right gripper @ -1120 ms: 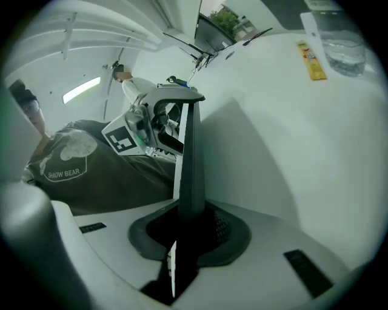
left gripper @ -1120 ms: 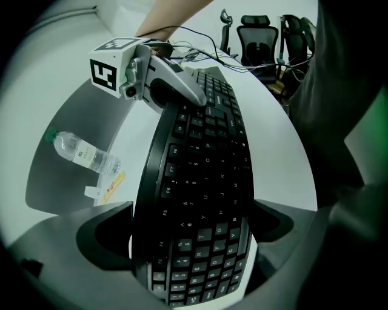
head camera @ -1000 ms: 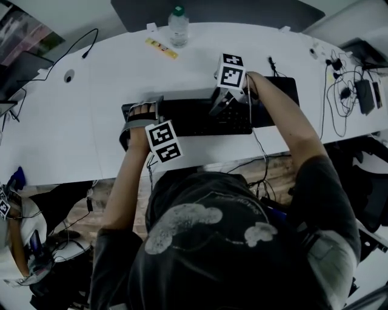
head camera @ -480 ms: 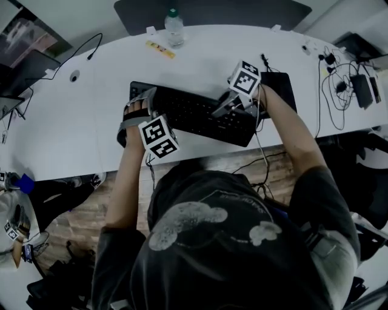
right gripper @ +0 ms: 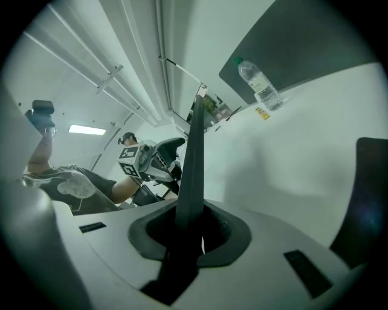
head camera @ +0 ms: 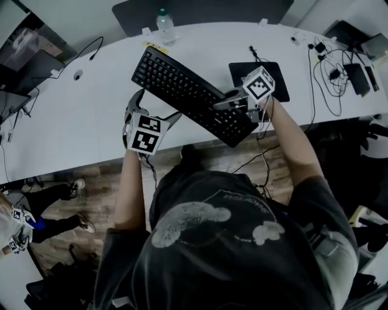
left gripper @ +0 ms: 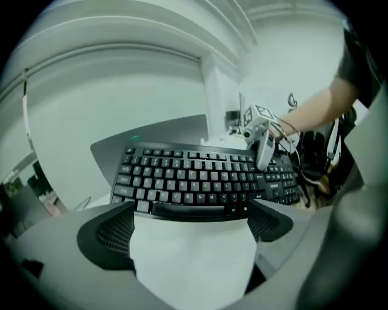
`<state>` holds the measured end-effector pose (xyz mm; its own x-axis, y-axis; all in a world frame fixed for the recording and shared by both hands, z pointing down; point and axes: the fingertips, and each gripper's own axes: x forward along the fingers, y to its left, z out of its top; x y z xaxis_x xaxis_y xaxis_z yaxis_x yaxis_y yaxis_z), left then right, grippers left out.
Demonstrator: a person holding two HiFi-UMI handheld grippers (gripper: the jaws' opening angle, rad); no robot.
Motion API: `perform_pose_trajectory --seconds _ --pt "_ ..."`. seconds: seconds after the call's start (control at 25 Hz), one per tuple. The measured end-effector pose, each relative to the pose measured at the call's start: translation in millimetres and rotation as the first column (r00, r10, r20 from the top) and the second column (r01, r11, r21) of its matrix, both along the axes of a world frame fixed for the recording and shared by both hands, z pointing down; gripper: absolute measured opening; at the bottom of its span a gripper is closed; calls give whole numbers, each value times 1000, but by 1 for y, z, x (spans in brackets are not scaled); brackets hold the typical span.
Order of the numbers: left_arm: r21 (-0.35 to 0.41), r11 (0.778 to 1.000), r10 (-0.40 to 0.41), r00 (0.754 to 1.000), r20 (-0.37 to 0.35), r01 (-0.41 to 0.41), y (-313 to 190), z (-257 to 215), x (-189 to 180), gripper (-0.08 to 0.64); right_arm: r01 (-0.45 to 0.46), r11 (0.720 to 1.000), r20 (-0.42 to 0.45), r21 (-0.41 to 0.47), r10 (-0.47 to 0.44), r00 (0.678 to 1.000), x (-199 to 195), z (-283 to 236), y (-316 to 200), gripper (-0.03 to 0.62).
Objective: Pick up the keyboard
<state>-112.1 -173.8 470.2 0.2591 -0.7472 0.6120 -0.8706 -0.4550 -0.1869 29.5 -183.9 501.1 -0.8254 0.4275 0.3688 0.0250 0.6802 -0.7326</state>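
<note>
The black keyboard is lifted off the white table and lies diagonally, its far end toward the back left. My right gripper is shut on its right part; in the right gripper view the keyboard stands edge-on, pinched between the jaws of the right gripper. My left gripper is under the keyboard's near long edge. In the left gripper view the left gripper has its jaws wide apart, and the keyboard lies across their tips, keys up.
A water bottle and a yellow strip stand at the table's back. A black mouse pad lies right of the keyboard. Cables and small devices clutter the right end. A dark panel sits behind the table.
The keyboard has come up off the table and swung from level to a diagonal, left end toward the back. Both grippers rose with it, and the left one rolled beneath its edge.
</note>
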Motion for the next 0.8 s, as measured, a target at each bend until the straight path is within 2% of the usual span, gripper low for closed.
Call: perform_pose_trajectory --seconds 0.08,0.2,0.36,0.48,0.64,0.8 --pt "-2 999 -41 996 -85 41 14 -1 3 580 -52 998 24 20 52 998 9 -3 7 57" --pt "-11 997 -77 985 -154 77 34 -2 11 577 -132 991 53 24 131 990 23 -5 21 57" --pt "-25 993 -116 958 -261 113 61 -7 29 553 -242 970 90 -5 241 966 43 -7 41 57" --pt "-16 990 -141 947 -287 143 81 -11 39 477 -308 951 126 -33 309 942 53 -10 56 58" --pt "7 978 -196 931 -309 208 113 -14 49 302 -379 923 174 -63 384 907 60 -14 80 60" --pt "16 968 -232 911 -341 252 138 -15 53 202 -434 897 218 -88 442 870 56 -20 97 61"
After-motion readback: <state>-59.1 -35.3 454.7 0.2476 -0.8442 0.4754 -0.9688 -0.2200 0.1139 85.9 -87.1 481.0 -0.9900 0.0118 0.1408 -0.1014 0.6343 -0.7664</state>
